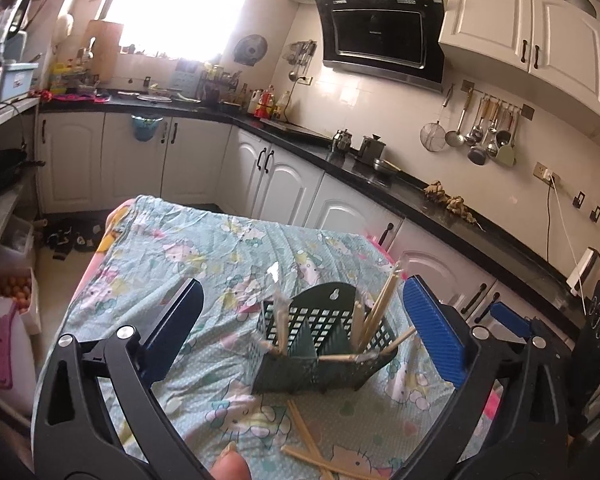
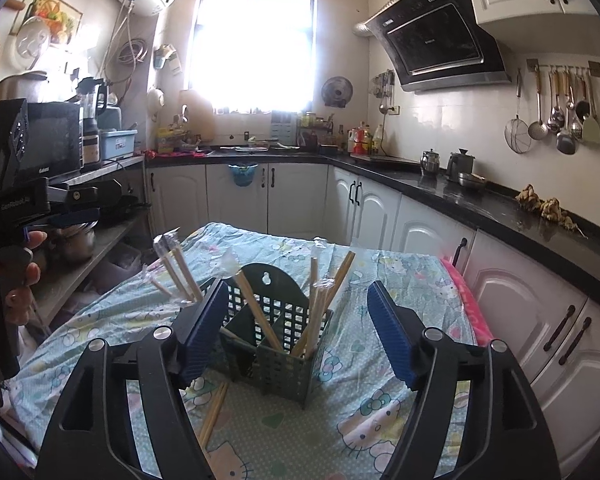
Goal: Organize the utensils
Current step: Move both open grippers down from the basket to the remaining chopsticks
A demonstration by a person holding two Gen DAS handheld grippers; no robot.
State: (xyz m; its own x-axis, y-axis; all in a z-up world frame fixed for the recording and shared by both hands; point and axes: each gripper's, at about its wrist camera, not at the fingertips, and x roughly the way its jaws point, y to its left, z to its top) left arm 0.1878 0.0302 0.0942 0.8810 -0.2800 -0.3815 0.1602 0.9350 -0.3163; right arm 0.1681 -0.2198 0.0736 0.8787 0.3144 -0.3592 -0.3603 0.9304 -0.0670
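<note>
your left gripper (image 1: 300, 332) stands with its jaws spread wide and nothing between the blue pads; the dark green holder (image 1: 324, 344) merely shows through the gap, farther off on the table. your right gripper (image 2: 298, 334) is likewise released, its pads apart and gripping nothing, with the same holder framed between them. both tools sit back from the holder and tilt gently down toward it, which i judge gives you a clear look at what is sorted before reaching again.

the holder stands upright near the middle of the flowered cloth (image 1: 204, 256) that covers the table. it is split into compartments, and the wrapped chopsticks (image 2: 256, 312) lean out of them at loose angles because they are taller than the walls and rest against the grid. a second cluster (image 1: 380, 304) leans toward the holder's right side in the left view.

the loose chopsticks (image 1: 312, 444) lie flat and crossed on the cloth just in front of the holder, nearest you; more (image 2: 214, 412) lie beside its base. i judge these are what is left to pick up.

your left hand (image 2: 18, 276) shows at the edge of the right view, wrapped around its handle.
</note>
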